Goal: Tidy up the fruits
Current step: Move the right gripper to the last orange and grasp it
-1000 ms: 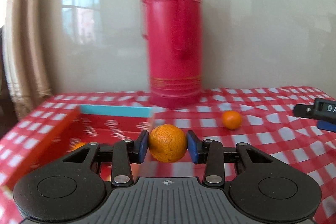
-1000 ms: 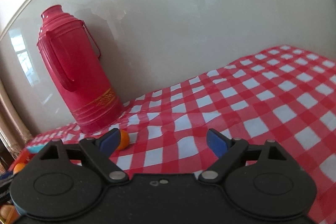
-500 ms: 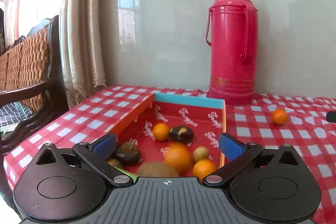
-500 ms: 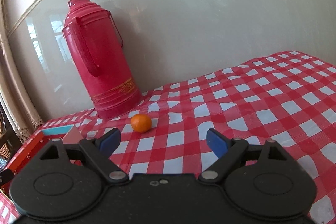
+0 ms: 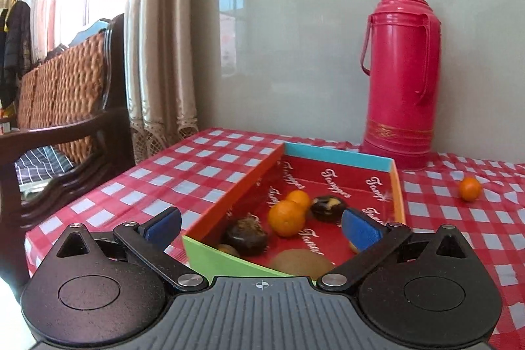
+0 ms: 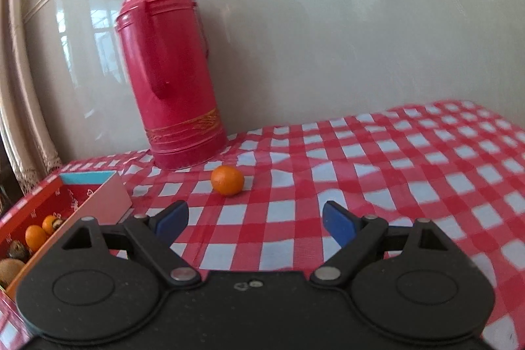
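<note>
A red box (image 5: 395, 186) with a blue far wall lies on the checked tablecloth. It holds two oranges (image 5: 286, 217), dark round fruits (image 5: 246, 235) and a brown kiwi (image 5: 302, 261). My left gripper (image 5: 261, 227) is open and empty above the box's near end. One small orange (image 6: 227, 180) lies alone on the cloth near the flask; it also shows in the left wrist view (image 5: 470, 189). My right gripper (image 6: 255, 220) is open and empty, a short way in front of that orange. The box (image 6: 42, 195) sits to its left.
A tall red thermos flask (image 5: 401, 81) stands against the wall behind the box, also in the right wrist view (image 6: 174, 81). A wicker-backed wooden chair (image 5: 62, 107) and curtains stand left of the table. The table's left edge is near the box.
My left gripper let go of the orange into the box, opened, and drew back to the left. My right gripper swung left toward the loose orange, which now sits nearer its centre.
</note>
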`<state>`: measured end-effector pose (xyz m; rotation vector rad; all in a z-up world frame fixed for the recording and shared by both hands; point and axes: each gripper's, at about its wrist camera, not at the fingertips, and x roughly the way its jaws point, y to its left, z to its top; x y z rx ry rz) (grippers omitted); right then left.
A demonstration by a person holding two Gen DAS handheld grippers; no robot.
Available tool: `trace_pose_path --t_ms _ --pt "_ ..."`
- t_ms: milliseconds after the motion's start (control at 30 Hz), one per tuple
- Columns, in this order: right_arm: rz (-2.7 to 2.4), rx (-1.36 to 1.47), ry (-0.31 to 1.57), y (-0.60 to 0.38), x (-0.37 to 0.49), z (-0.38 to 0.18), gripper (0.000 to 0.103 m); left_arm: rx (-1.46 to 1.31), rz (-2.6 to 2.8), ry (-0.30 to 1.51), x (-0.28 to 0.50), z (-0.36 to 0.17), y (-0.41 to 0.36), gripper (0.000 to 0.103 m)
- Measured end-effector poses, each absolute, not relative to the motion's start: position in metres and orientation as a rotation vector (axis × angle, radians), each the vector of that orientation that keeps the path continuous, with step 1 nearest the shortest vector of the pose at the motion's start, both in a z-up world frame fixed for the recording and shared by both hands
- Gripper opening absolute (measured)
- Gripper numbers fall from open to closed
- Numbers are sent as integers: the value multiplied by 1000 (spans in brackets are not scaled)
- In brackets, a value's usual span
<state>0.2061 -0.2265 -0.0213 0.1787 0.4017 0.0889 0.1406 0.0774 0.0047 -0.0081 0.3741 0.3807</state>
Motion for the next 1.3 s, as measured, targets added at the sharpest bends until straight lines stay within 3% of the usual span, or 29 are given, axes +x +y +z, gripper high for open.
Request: trace_pose_path --t_ms 733,1300 --pt "116 -11 434 -169 280 -23 78 -128 545 386 160 1 158 103" --pt "81 -31 550 -160 343 -40 66 -164 563 402 193 -3 180 103"
